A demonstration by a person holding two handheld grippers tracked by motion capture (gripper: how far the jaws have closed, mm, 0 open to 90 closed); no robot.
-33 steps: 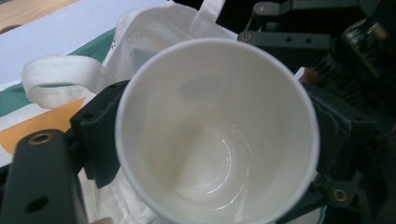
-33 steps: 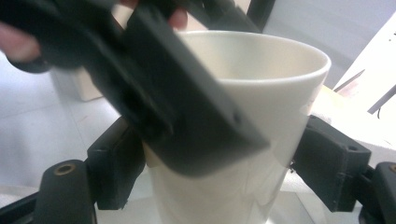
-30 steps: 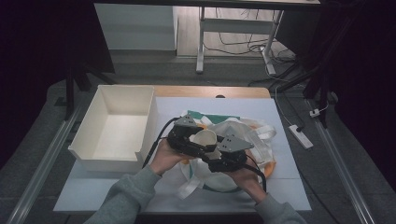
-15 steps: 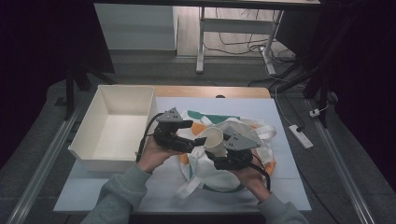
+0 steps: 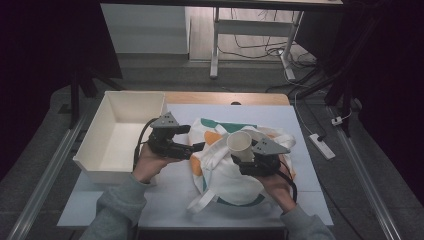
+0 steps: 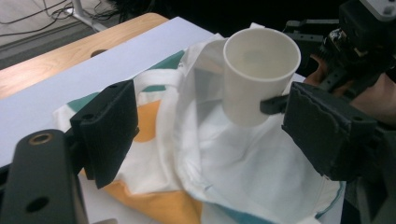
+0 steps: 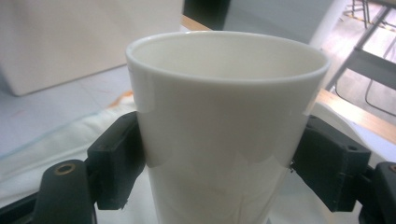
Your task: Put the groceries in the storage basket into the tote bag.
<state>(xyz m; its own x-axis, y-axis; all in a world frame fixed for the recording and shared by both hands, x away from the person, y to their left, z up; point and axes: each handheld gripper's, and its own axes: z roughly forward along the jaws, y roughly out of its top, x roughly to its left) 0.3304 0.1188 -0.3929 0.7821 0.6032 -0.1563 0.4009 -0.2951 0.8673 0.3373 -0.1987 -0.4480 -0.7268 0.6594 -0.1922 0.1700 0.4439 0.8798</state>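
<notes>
Right gripper (image 7: 219, 172) pinches white cup (image 7: 224, 121) mid-wall, light, smooth, likely slippery; left gripper (image 6: 210, 135) spread empty over soft tote bag (image 6: 233, 172).

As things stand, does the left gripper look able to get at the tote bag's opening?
Probably yes: the left gripper stands open right at the bag, nothing between. The cup, clamped in the right gripper, hangs above the cloth, off to one side.

Cup (image 5: 240, 143) above bag (image 5: 225, 175), box (image 5: 100, 155) left
</notes>
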